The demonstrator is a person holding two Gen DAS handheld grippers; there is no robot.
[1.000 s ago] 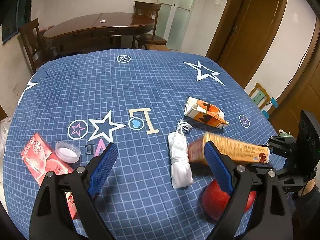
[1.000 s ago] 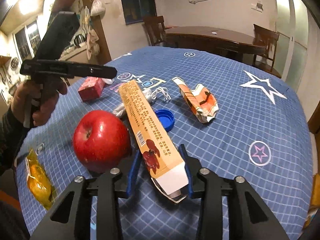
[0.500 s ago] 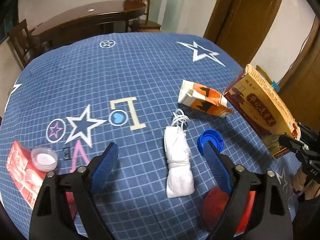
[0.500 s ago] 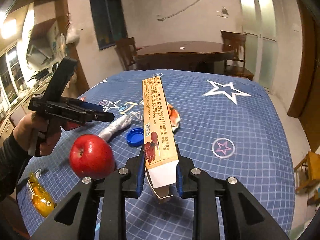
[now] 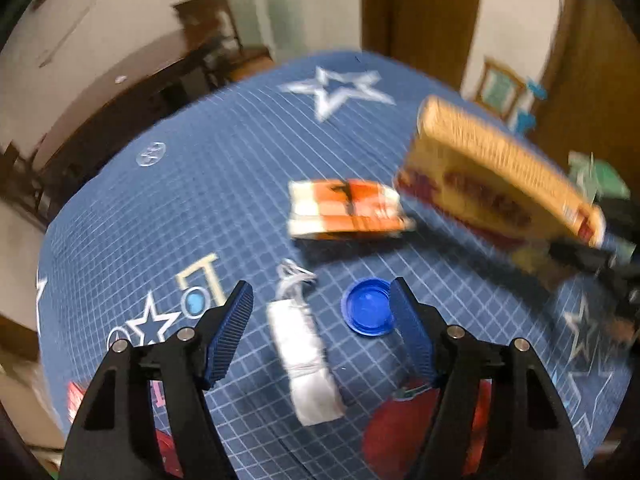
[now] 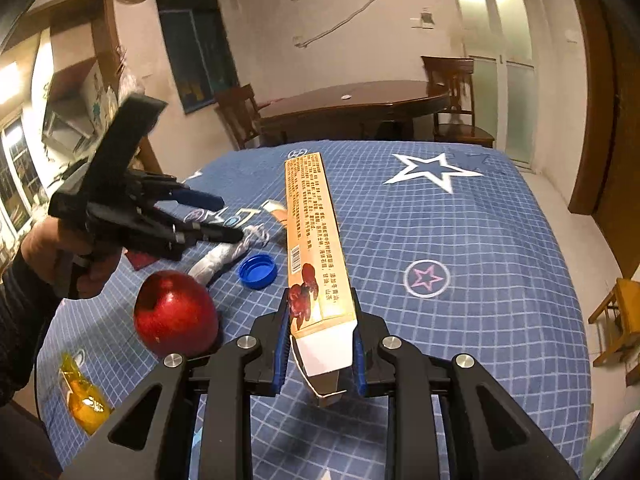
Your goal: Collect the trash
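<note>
Right gripper [image 6: 320,354] clenched on the near end of a long orange snack box [image 6: 314,240], pads pressing both sides, box lifted off the blue checked tablecloth [image 6: 480,260] and sticking forward over it; in the left wrist view the same box [image 5: 496,184] hangs blurred at right above the cloth. Left gripper [image 5: 322,332] released, nothing pinched, jaws have just been closing in, hovering over a rolled white wrapper with string [image 5: 302,344] that lies between the fingers but untouched. Blue bottle cap [image 5: 368,312] on the cloth just inside the right-hand finger, open side up. Crushed orange-and-white carton [image 5: 344,210] lies flat further out, near mid-table. Red apple [image 6: 176,314] sits on the cloth just left of the right gripper, near the cap [image 6: 258,270] and wrapper [image 6: 224,256]. Yellow-orange packet [image 6: 82,396] at the near left edge of the cloth. Red box [image 5: 76,396] partly hidden behind the left gripper's frame. A hand [image 6: 68,256] in a dark sleeve holds the left gripper's handle. Left wrist view is motion-blurred. Wooden dining table [image 6: 352,108] and chairs behind.
</note>
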